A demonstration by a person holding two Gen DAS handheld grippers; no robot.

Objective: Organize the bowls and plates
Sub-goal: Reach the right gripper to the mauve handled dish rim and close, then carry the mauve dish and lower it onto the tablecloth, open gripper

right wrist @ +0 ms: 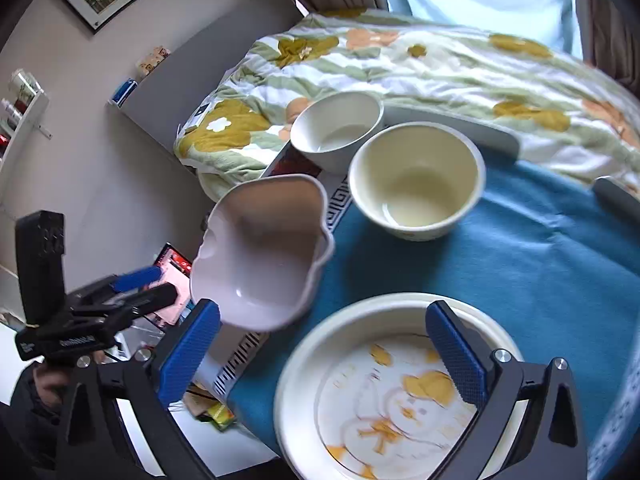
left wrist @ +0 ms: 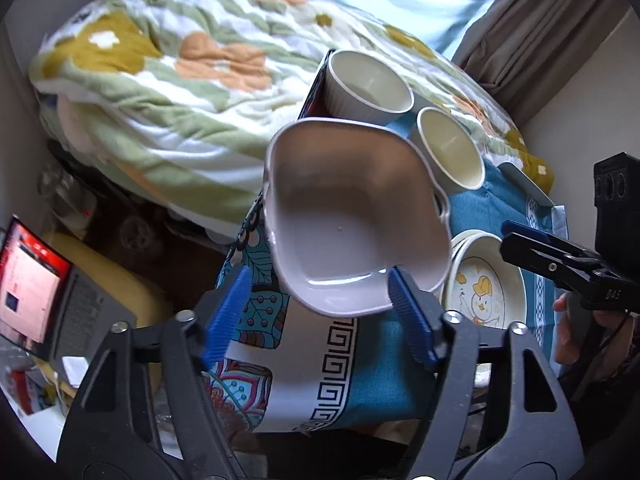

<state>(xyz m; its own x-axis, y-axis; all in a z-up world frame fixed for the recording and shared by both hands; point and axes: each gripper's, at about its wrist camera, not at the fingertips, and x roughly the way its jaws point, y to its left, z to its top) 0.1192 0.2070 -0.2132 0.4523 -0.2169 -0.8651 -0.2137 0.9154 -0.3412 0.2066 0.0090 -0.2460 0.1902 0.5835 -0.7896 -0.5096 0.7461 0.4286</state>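
A pale lilac square bowl (left wrist: 352, 216) (right wrist: 260, 248) is tipped steeply toward me over the left edge of the blue-clothed table (left wrist: 376, 360) (right wrist: 540, 260). Its near rim lies between the pads of my left gripper (left wrist: 320, 280) (right wrist: 160, 284). The right pad is at the rim and the left pad stands clear; what holds the bowl up is unclear. My right gripper (right wrist: 324, 316) (left wrist: 516, 240) is wide open above a cream plate with a yellow chick print (right wrist: 396, 392) (left wrist: 484, 280), which lies on other plates. Behind stand a white ribbed bowl (left wrist: 368, 84) (right wrist: 336, 128) and a cream bowl (left wrist: 452, 148) (right wrist: 416, 180).
A bed with a flowered quilt (left wrist: 180, 72) (right wrist: 440, 64) runs along the table's far side. An open laptop (left wrist: 36, 280) (right wrist: 176, 280) sits low beyond the left edge. A grey flat slab (right wrist: 452, 128) lies behind the bowls. A person's hand (left wrist: 568, 336) holds the right gripper.
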